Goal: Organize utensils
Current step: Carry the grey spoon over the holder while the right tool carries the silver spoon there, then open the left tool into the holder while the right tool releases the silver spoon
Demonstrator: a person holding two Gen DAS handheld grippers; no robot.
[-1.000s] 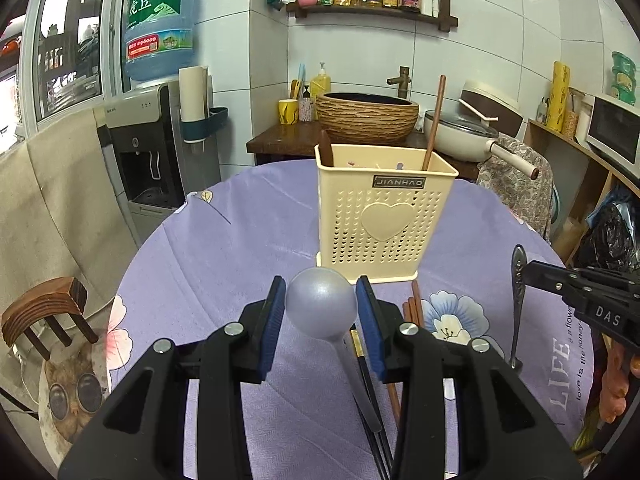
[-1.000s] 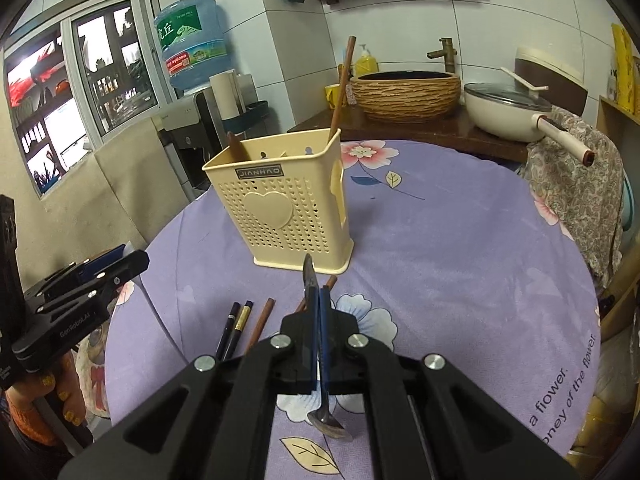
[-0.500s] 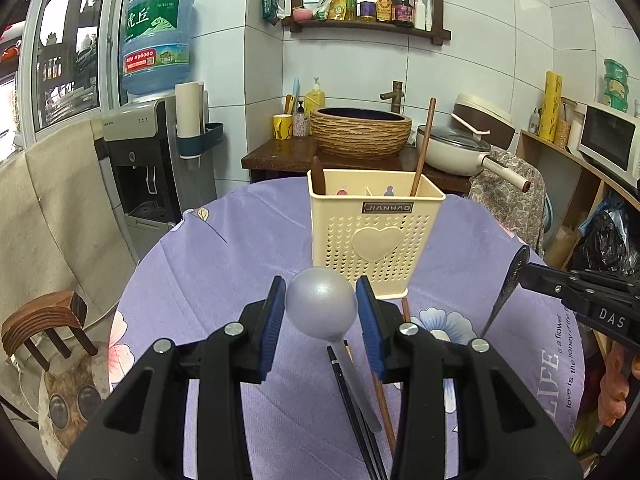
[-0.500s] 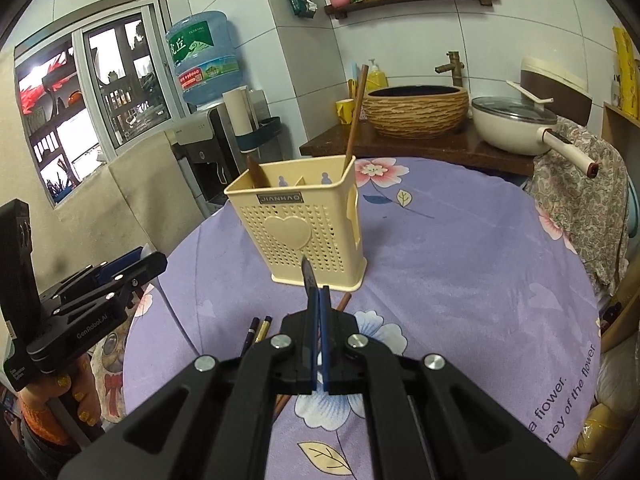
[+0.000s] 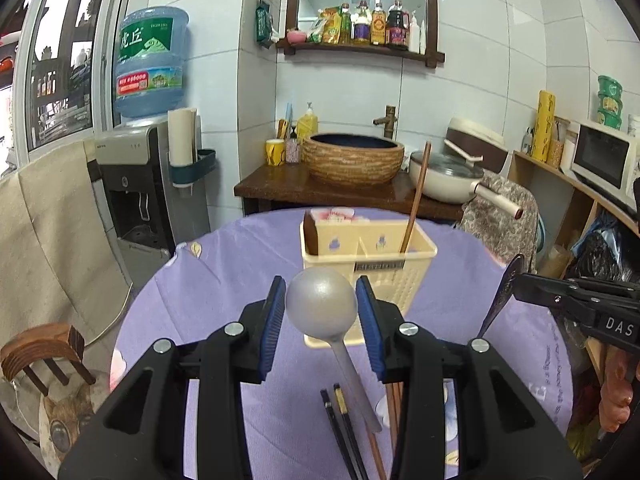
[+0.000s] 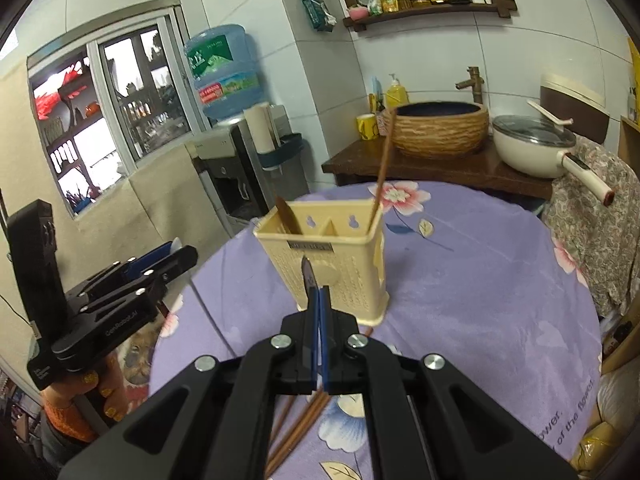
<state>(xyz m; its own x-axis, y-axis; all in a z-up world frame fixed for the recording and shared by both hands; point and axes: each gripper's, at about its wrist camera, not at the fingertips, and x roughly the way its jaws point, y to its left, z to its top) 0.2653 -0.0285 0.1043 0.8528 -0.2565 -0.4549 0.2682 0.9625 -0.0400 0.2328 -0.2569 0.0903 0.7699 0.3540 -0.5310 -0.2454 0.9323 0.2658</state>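
My left gripper [image 5: 321, 309] is shut on a silver ladle [image 5: 321, 306], gripping its round bowl, with the handle hanging down toward the table. It is raised in front of the cream utensil holder [image 5: 370, 258]. My right gripper [image 6: 319, 300] is shut on a dark metal spoon [image 6: 308, 274], whose handle tip pokes up between the pads. The spoon also shows in the left wrist view [image 5: 500, 294]. The holder [image 6: 332, 260] has a brown chopstick [image 6: 382, 168] and a dark utensil [image 6: 286, 216] standing in it.
The round table has a purple floral cloth [image 6: 460, 280]. Black chopsticks [image 5: 342, 428] and brown chopsticks [image 6: 300, 428] lie on it in front of the holder. A counter with a woven basin [image 5: 352, 156] and a pan [image 5: 448, 178] stands behind. A wooden stool [image 5: 44, 352] is at the left.
Both grippers have risen with their utensils. The holder now sits lower in both views and its open top shows.
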